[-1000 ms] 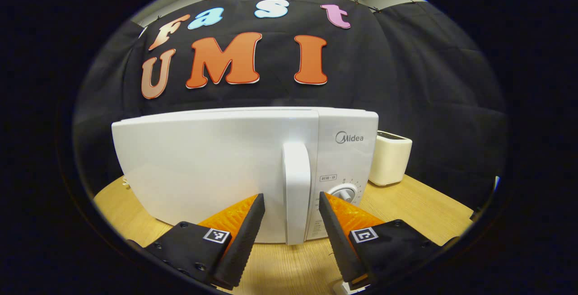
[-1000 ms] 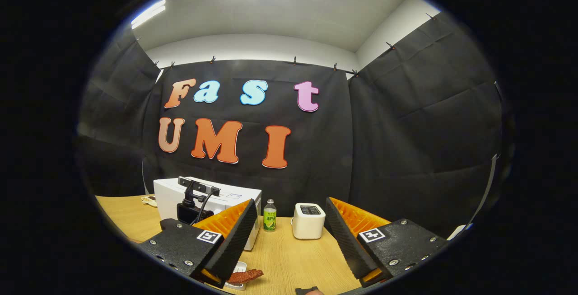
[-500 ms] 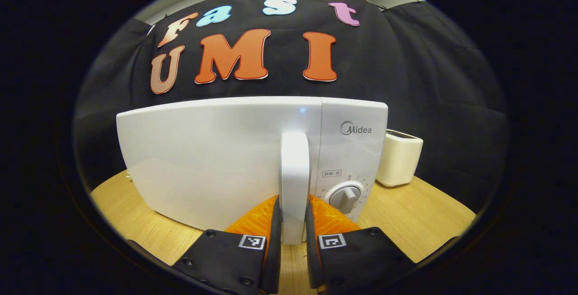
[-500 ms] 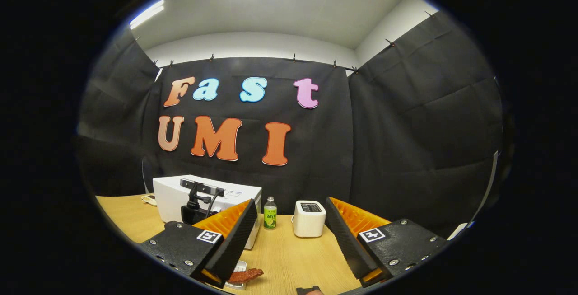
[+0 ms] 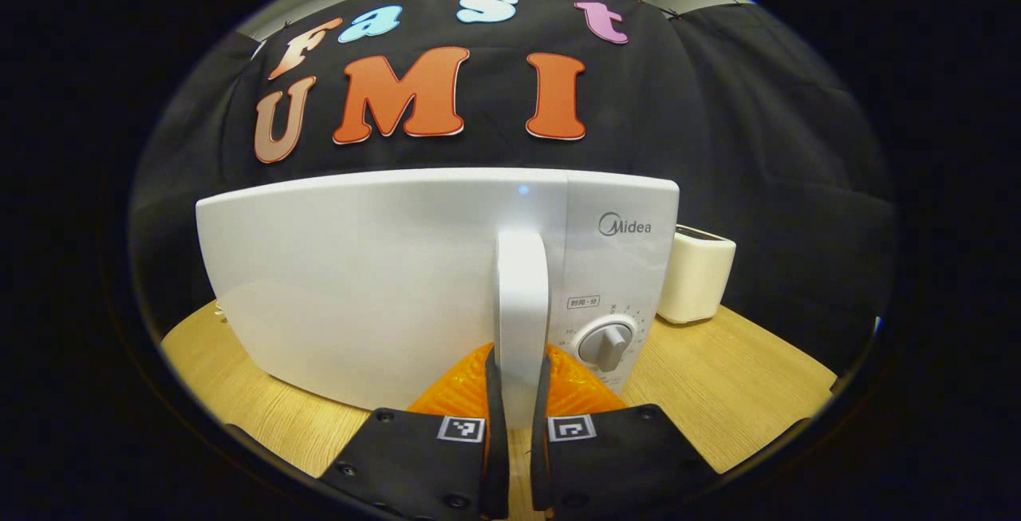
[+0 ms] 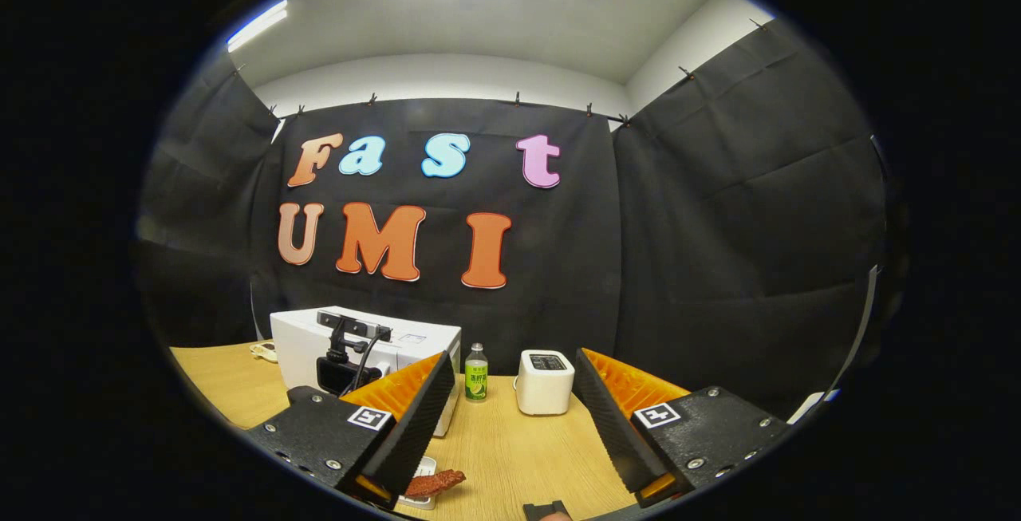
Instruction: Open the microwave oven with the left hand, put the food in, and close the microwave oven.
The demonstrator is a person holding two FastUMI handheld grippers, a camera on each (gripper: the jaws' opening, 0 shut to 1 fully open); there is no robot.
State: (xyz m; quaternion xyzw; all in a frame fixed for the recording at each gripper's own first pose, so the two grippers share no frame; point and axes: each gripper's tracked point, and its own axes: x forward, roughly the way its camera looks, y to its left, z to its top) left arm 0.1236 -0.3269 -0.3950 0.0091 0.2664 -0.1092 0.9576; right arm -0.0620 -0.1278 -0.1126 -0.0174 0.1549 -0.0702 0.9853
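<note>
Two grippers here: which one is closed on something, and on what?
The left gripper: its fingers press both sides of the microwave's door handle. The right gripper is open and empty above the table.

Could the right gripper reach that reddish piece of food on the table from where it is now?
Probably yes. The right gripper hangs open above the wooden table, and the food lies just below its left finger with nothing between them; it would only need to dip down.
</note>
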